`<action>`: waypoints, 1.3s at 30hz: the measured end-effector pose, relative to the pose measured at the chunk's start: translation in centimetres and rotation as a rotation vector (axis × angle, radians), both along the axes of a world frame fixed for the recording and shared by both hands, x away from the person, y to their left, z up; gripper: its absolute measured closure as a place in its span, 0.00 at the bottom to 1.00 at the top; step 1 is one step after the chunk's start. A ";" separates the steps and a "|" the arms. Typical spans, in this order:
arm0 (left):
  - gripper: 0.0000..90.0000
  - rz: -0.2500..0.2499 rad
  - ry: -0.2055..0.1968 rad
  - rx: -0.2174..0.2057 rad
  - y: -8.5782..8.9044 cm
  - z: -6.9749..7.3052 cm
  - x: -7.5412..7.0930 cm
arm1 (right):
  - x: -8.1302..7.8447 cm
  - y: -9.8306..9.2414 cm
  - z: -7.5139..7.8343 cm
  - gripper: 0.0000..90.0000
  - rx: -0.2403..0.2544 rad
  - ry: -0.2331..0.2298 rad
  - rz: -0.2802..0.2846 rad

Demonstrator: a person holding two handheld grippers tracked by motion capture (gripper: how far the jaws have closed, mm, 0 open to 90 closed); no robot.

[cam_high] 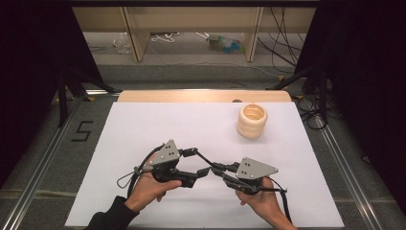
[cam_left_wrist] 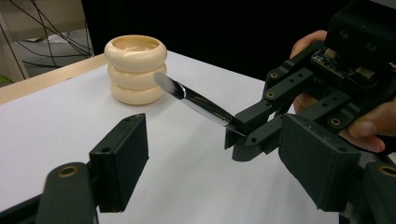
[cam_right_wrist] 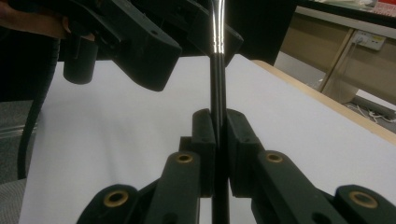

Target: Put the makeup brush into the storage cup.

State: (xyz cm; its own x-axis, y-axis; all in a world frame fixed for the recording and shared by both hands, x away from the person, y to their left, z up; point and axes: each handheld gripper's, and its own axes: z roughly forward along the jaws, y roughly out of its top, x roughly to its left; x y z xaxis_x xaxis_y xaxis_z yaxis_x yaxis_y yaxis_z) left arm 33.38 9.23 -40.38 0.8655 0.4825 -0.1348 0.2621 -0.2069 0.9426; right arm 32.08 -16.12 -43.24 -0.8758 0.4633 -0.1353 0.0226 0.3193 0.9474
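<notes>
Left tool [cam_left_wrist: 205, 168] gapes empty; right tool [cam_right_wrist: 219, 140] clamps brush [cam_left_wrist: 196, 100] near ringed holder [cam_left_wrist: 135, 70].

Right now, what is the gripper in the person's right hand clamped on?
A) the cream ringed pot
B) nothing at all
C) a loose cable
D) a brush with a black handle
D: the right gripper has its jaws shut on the brush, whose bristles point toward the cream pot.

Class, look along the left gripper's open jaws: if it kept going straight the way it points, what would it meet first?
Probably the makeup brush that the right gripper holds across its path, just ahead of the left gripper. Farther on stands the cream ringed pot. Depth is hard to judge, so it might pass under the brush.
</notes>
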 end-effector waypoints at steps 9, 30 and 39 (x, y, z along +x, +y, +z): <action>0.25 0.009 0.013 -0.034 -0.1 -0.1 0.0 | -0.1 0.3 -0.1 0.93 0.027 0.029 0.026; 0.38 0.006 0.023 -0.083 -0.2 -0.4 -0.1 | -0.3 0.7 -0.3 0.93 0.075 0.049 0.042; 0.51 -0.009 0.034 -0.107 -0.2 -0.5 -0.2 | -0.3 0.7 -0.3 0.93 0.077 0.053 0.052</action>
